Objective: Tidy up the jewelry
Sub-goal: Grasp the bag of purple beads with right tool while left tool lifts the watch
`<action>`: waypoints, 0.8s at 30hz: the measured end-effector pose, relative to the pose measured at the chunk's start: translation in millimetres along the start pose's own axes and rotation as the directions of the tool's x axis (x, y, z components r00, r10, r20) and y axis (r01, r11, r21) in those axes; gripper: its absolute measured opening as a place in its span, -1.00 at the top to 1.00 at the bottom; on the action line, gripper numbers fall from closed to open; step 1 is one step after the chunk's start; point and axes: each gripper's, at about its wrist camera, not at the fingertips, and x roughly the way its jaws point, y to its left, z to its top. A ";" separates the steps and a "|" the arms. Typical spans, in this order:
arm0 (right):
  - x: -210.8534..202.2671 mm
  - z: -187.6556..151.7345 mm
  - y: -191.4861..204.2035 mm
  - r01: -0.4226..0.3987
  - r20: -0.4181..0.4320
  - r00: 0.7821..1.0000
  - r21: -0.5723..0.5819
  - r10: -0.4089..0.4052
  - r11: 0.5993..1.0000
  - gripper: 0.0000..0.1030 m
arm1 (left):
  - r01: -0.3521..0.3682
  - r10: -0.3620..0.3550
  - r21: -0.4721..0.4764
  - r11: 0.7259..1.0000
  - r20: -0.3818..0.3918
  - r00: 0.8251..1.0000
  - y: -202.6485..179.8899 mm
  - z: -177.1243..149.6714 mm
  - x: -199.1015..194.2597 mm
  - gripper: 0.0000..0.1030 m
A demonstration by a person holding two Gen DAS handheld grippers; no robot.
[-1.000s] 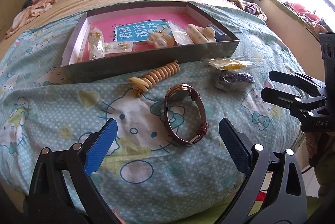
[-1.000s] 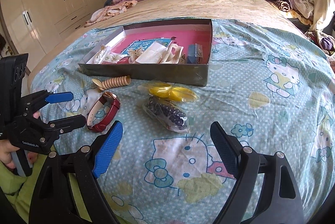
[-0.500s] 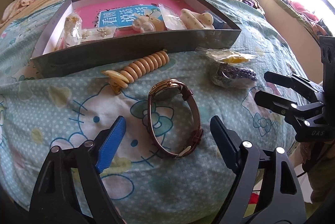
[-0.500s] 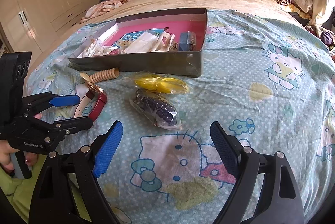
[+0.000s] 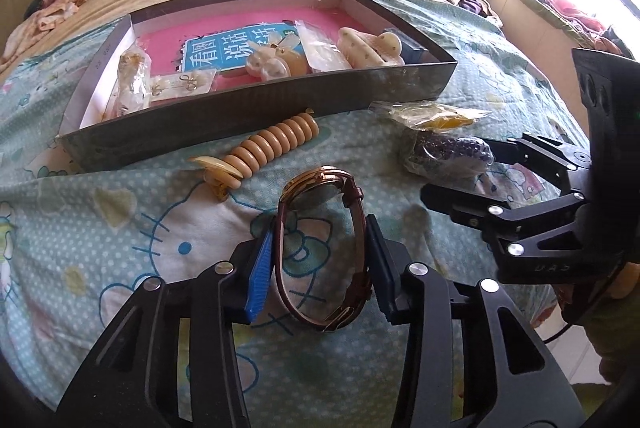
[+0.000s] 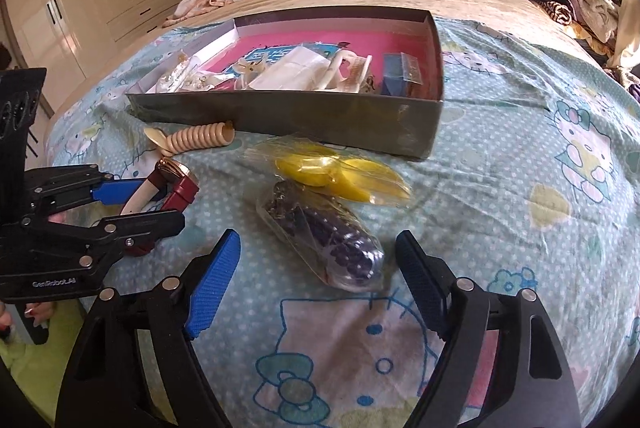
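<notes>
I am closing my left tongs [image 5: 320, 260] on the brown leather-strapped, gold-cased watch [image 5: 320, 228] at centre frame — pads touching the strap loop, its long axis running away from me; my right tongs [image 6: 316, 284] are closing around the clear bag of purple beads [image 6: 320, 232] — not touching yet.

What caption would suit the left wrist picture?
Left gripper closing on a brown-strapped watch lying on the bedspread, before the jewelry box.

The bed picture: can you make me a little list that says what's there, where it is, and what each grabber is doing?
box: open, on the bedspread, hair clips and packets inside
watch: lying before the box
left gripper: jaws just closed, pads on the watch strap
bead bag: between the right jaws, untouched
right gripper: open, jaws just narrowing
yellow bag: beside the bead bag
spiral band: against the box
</notes>
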 end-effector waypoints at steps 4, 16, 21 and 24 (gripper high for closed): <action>9.7 1.0 9.2 0.035 0.022 0.999 -0.049 -0.034 0.998 -0.14 | 0.001 -0.001 0.004 1.000 0.024 1.000 0.9 -1.2 -9.9 0.34; -6.8 -9.4 13.9 -0.074 0.023 0.997 -0.024 0.075 0.997 0.27 | 0.006 -0.003 -0.044 0.999 0.073 0.997 16.1 -1.2 -31.5 0.34; -20.4 -15.1 25.3 -0.143 0.033 0.989 -0.018 0.143 0.990 0.33 | 0.004 0.003 -0.064 0.998 0.098 0.995 24.9 -0.9 -43.3 0.34; -27.7 -16.9 32.3 -0.182 0.035 0.983 -0.024 0.183 0.983 0.42 | -0.001 0.009 -0.075 0.997 0.113 0.994 29.5 -0.5 -50.4 0.34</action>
